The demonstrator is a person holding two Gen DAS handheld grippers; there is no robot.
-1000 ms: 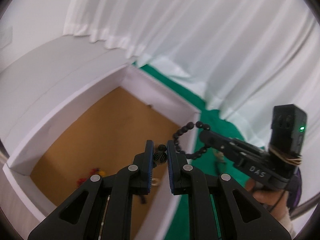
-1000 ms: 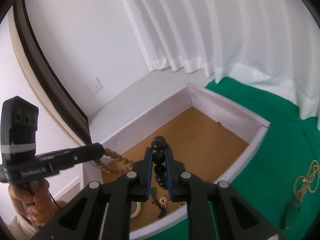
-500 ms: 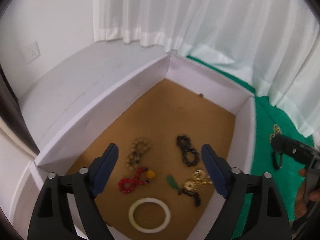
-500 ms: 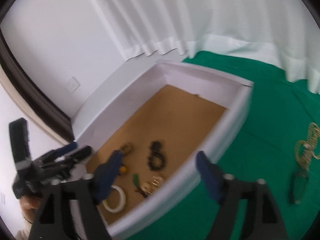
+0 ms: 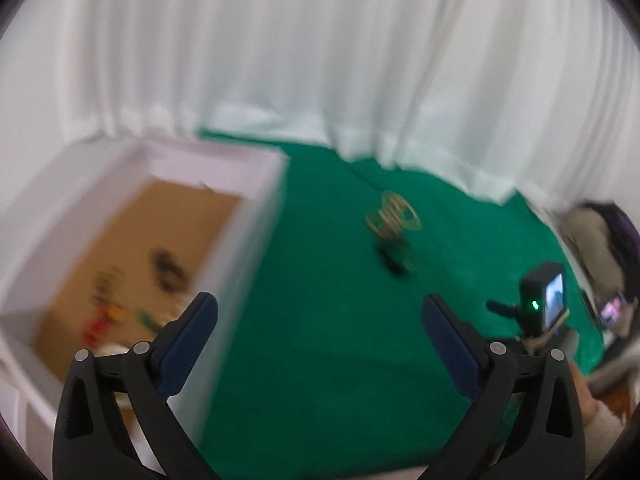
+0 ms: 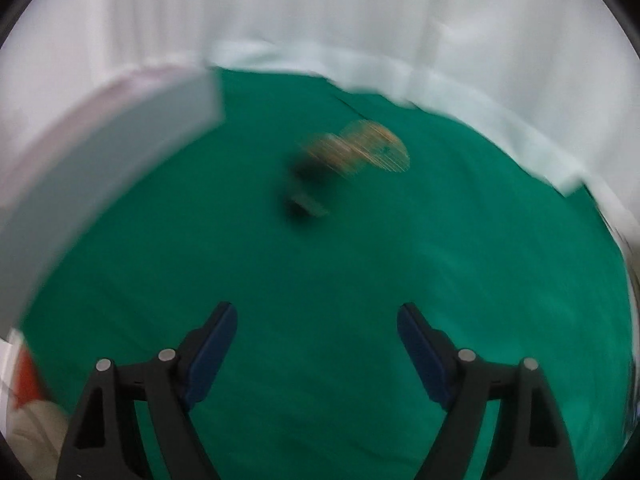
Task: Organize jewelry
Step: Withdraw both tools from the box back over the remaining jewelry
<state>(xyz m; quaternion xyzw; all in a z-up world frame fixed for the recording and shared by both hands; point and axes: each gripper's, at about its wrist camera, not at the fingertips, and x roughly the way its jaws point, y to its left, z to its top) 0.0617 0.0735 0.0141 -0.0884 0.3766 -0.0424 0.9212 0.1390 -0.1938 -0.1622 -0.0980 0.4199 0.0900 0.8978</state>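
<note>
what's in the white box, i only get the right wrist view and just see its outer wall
Observer: The left wrist view looks into the white box. Blurred pieces lie on its brown floor, among them a dark one and a red one.
Operator: left gripper carrying anything
Observer: No. The left gripper is open with nothing between its fingers, and its jaws have just been opening.
Operator: what's it aimed at
Observer: It points over the green cloth just right of the box wall. The gold chain lies ahead of it, well apart from the box.
</note>
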